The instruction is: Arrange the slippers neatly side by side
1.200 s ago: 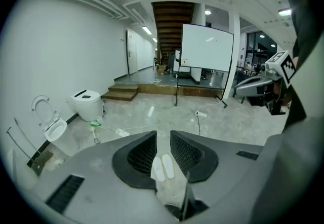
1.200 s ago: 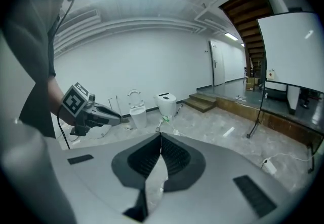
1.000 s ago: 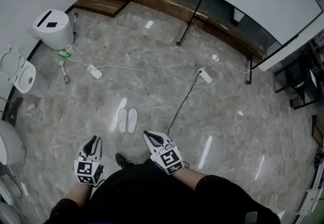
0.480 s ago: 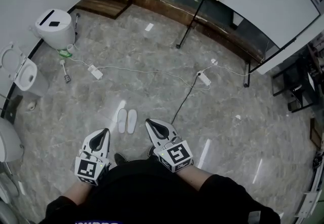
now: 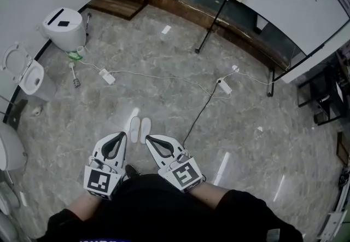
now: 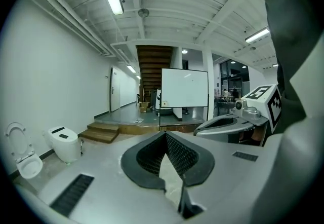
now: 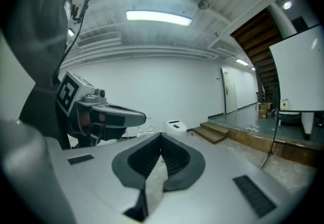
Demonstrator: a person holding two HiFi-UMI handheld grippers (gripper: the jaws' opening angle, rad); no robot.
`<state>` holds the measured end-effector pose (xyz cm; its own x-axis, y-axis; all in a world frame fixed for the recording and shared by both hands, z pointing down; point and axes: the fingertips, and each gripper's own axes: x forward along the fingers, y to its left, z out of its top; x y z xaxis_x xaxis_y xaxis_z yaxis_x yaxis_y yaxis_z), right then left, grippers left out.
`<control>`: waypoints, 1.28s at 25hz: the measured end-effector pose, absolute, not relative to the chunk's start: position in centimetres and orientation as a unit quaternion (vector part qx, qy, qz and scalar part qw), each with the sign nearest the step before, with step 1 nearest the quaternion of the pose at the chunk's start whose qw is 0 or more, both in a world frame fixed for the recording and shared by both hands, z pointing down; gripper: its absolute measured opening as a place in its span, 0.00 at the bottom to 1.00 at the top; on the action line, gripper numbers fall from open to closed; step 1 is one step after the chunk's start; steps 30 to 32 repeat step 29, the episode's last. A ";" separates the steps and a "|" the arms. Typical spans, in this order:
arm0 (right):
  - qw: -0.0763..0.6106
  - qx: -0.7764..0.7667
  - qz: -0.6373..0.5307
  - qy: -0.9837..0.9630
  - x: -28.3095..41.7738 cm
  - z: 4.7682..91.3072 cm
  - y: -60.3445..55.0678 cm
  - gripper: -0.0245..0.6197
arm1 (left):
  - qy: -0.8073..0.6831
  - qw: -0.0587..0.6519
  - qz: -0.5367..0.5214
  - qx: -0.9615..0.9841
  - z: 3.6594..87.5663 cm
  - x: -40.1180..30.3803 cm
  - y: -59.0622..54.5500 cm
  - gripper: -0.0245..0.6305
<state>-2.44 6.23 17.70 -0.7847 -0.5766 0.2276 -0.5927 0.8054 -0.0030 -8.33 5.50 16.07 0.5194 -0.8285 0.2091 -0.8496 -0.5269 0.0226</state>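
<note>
Two white slippers lie side by side on the grey marble floor, toes pointing away from me, just beyond both grippers in the head view. My left gripper is raised near my body, its tips meeting, nothing between them; in its own view the left gripper points level across the room. My right gripper sits beside it, also shut and empty; the right gripper shows its pads touching. Neither gripper touches the slippers.
A black cable runs from a power strip toward me, right of the slippers. A white cord and second strip lie to the left. Toilets stand at the left wall. A whiteboard and wooden steps stand beyond.
Both grippers have risen and come forward toward the slippers, closer together. The left gripper's jaws, open a second ago, have shut.
</note>
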 end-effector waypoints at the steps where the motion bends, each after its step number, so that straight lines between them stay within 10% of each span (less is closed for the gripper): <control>1: 0.108 0.306 0.035 -0.945 -2.6 17.5 6.3 0.04 | -0.479 0.062 0.092 0.871 16.2 -8.1 5.6 0.04; 32: 0.116 0.325 0.053 -0.937 -1.4 16.9 6.4 0.04 | -0.471 0.081 0.096 0.873 17.0 -7.3 6.3 0.04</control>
